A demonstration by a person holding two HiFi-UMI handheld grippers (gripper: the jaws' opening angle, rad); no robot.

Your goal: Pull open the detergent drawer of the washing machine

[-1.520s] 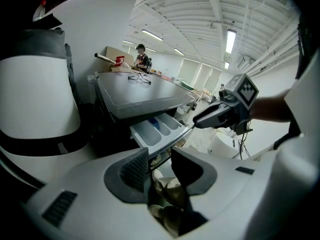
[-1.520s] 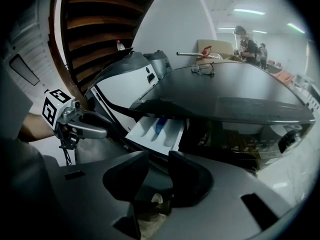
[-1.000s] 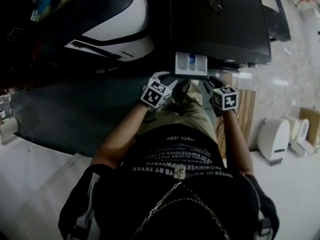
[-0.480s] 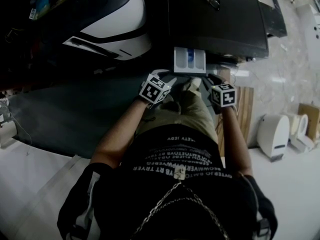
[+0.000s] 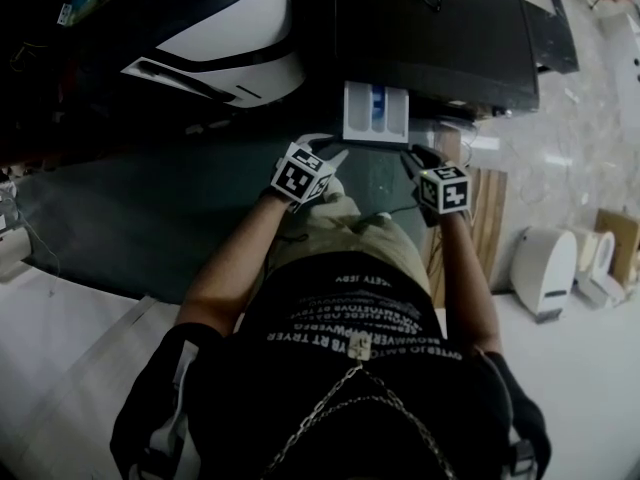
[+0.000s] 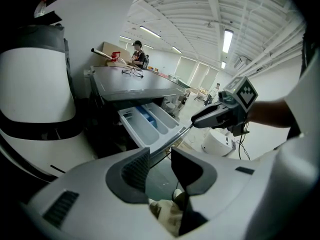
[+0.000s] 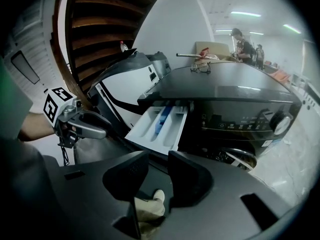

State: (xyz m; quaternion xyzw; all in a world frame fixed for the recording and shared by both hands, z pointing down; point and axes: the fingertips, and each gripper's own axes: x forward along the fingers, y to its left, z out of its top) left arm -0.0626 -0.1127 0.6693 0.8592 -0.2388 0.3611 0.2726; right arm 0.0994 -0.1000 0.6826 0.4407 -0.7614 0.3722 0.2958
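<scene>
The dark washing machine [image 5: 430, 38] stands ahead, with its white detergent drawer [image 5: 375, 113] pulled out of the front and its compartments and a blue insert showing. My left gripper [image 5: 328, 154] hovers just short of the drawer's [image 6: 147, 124] front left corner. Its jaws stand a narrow gap apart with nothing between them. My right gripper [image 5: 412, 158] is near the front right corner of the drawer [image 7: 160, 126], also slightly open and empty. Neither gripper touches the drawer. Each gripper shows in the other's view, the right gripper [image 6: 220, 116] and the left gripper [image 7: 80, 124].
A pair of glasses [image 7: 201, 68] lies on the washing machine's lid. A white and black appliance [image 5: 220, 38] stands to the left of the machine. Wooden slats [image 5: 492, 218] and a white device [image 5: 545, 268] are on the floor at right. People are at work far behind [image 6: 137, 54].
The drawer stays pulled out. Both grippers keep about the same place in front of it. The person's knees have drawn back from under the drawer, and the view has shifted slightly.
</scene>
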